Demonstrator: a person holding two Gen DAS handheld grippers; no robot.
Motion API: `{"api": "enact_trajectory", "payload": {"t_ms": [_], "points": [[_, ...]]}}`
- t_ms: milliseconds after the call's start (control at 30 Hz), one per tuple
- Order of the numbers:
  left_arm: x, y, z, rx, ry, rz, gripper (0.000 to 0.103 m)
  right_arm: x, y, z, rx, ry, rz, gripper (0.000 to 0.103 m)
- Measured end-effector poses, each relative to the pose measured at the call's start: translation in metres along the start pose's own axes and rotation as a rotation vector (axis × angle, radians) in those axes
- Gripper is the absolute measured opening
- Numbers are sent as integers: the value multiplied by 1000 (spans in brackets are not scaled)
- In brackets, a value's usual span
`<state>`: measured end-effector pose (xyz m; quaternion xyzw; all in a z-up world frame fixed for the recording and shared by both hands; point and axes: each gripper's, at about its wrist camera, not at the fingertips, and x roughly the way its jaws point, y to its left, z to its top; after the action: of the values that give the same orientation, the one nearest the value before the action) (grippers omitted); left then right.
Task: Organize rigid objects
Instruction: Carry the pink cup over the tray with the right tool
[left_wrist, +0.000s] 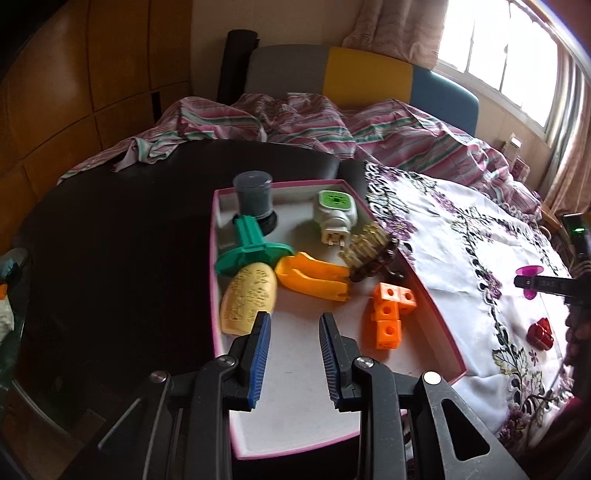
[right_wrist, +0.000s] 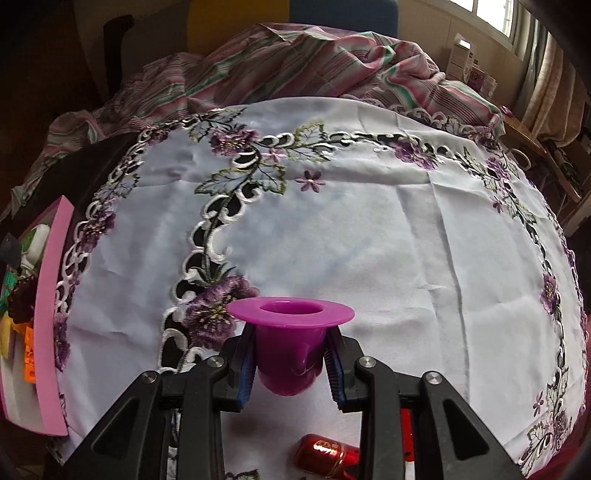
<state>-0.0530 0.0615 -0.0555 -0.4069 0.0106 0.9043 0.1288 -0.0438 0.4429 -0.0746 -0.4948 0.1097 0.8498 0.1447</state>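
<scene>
Room: wood-panelled wall (left_wrist: 74, 74) at left, bright window (left_wrist: 509, 48) with pale curtain (left_wrist: 399, 26) at upper right, a bench back in grey, yellow and blue panels (left_wrist: 365, 74) behind. Crumpled pink-and-green striped sheet (left_wrist: 295, 118) heaped along the far edge of a dark round table (left_wrist: 110, 229). Right part of the table covered by a white cloth embroidered with purple flowers and vines (right_wrist: 369, 240), creased, lying flat. At the cloth's left edge, a shallow white cardboard box with pink rim (left_wrist: 295, 387). Inside it: green plastic cross-shaped piece (left_wrist: 255, 243) leaning on a grey cylindrical jar (left_wrist: 253, 195), yellow embossed oval block (left_wrist: 249, 295), orange plastic clip (left_wrist: 314, 277), orange cube-link block (left_wrist: 389, 310), white plug with green top (left_wrist: 334, 214), brown bristled comb piece (left_wrist: 369, 251) at the box's right wall. Left gripper (left_wrist: 295, 321) sits over the box's near end, blue-ribbed jaws drawn in to their narrow setting, a slot between them, holding nothing. Right gripper (right_wrist: 290, 350) is above the cloth, jaws pinching a magenta plastic cup with wide flange (right_wrist: 290, 332) by its body, rim facing away. Small shiny red object (right_wrist: 325, 454) lies on the cloth just below.
</scene>
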Motion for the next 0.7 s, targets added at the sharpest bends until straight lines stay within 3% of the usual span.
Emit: {"api": "enact_trajectory", "payload": {"t_ms": [233, 400, 567, 700], "points": [[1, 24, -2, -53, 4, 30, 28, -50, 113, -7, -248, -77, 259, 32], [-1, 39, -4, -77, 5, 52, 28, -59, 203, -25, -439, -72, 407, 32], [0, 50, -7, -100, 9, 60, 28, -43, 261, -39, -542, -19, 448, 32], [1, 54, -9, -111, 18, 59, 28, -15, 282, -43, -574, 33, 396, 32]]}}
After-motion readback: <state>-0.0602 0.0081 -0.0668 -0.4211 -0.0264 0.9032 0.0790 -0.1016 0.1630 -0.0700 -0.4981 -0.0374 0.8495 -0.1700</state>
